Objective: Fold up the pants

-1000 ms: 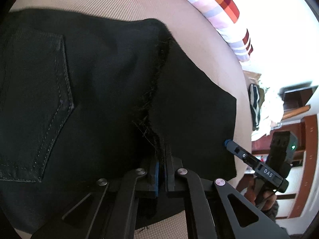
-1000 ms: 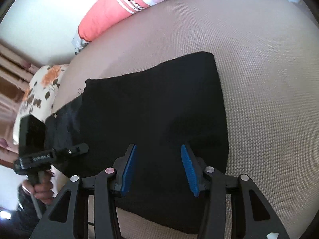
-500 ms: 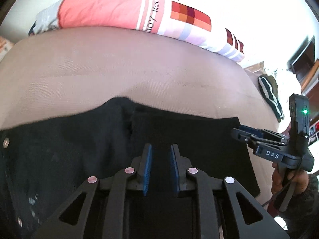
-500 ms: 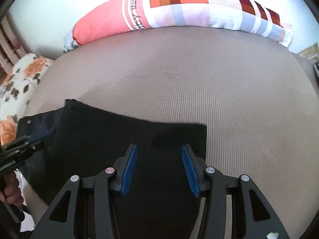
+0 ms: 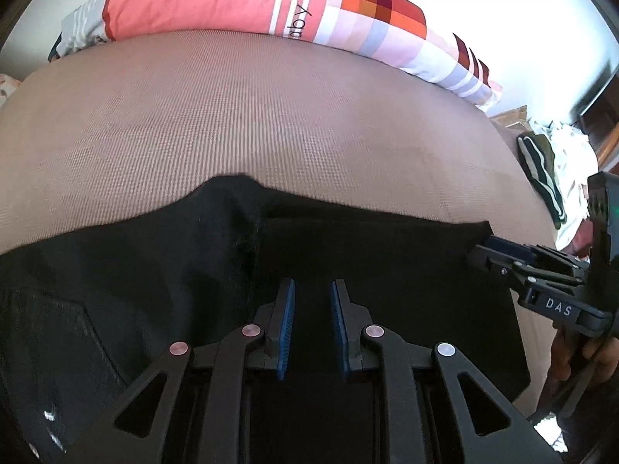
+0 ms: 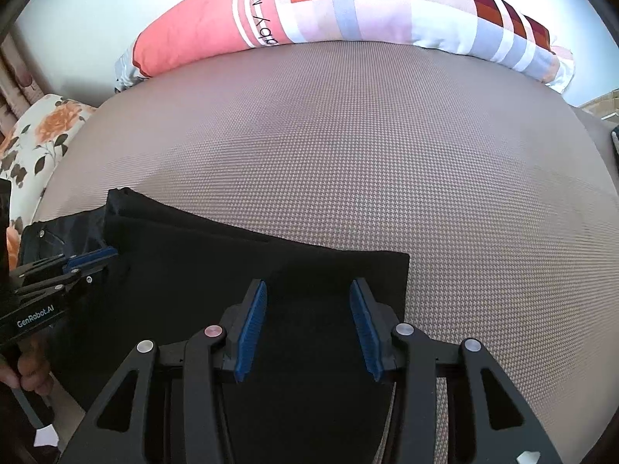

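Black pants (image 5: pixel 387 263) lie folded on the bed, one layer laid over the other with a frayed seam near the middle. In the left wrist view my left gripper (image 5: pixel 311 284) hovers just over the cloth, open by a narrow gap with nothing between its blue pads. My right gripper (image 6: pixel 309 284) is open wider above the pants (image 6: pixel 193 263) near their right corner, and it holds nothing either. Each gripper shows in the other's view: the right gripper (image 5: pixel 499 247) at the pants' right edge, the left gripper (image 6: pixel 96 257) at their left end.
The pants rest on a beige woven bed surface (image 6: pixel 387 154) that stretches bare beyond them. A long pink and checked pillow (image 5: pixel 232 0) lies along the far edge. A floral pillow (image 6: pixel 38 135) sits at the left, and a pile of clothes (image 5: pixel 549 162) lies off the right side.
My left gripper let go of the pants' frayed seam and opened a little. Both grippers drew back and tilted up, so the pillow and bare bed now fill the upper views.
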Demonstrator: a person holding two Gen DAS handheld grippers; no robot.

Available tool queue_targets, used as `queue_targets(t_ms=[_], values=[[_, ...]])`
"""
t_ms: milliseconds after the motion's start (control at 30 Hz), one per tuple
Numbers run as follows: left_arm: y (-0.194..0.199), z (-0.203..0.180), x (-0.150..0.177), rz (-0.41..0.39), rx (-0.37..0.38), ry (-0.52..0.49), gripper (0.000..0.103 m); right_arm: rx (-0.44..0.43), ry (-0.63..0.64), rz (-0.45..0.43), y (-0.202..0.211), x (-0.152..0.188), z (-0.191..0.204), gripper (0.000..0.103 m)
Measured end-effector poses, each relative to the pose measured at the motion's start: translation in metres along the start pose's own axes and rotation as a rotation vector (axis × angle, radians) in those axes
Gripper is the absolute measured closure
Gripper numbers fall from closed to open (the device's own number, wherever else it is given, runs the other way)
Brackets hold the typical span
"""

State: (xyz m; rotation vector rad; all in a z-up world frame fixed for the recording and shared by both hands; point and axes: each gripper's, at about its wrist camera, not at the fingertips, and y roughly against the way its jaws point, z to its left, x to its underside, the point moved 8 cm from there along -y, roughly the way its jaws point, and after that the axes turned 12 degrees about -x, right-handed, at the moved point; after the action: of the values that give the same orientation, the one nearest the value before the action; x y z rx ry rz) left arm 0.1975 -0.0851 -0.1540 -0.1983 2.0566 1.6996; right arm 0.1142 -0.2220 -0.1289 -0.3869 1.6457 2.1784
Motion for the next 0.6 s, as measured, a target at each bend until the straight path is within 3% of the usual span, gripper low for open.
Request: queue_targets(t_ms=[200, 400, 600], values=[[0.016, 0.009, 0.029, -0.002, 0.032, 0.009, 0.077, -0.014, 0.017, -0.003, 0.011, 0.012, 0.01, 0.061], [0.029, 0.022, 0.055, 0.014, -0.004, 0.014, 0.075, -0.051, 0.008, 0.01, 0.017, 0.03, 0.02, 0.061], [0.057, 0.046, 0.06, 0.031, -0.025, 0.089, 0.07, -0.095, 0.014, 0.048, 0.012, 0.057, 0.038, 0.06]])
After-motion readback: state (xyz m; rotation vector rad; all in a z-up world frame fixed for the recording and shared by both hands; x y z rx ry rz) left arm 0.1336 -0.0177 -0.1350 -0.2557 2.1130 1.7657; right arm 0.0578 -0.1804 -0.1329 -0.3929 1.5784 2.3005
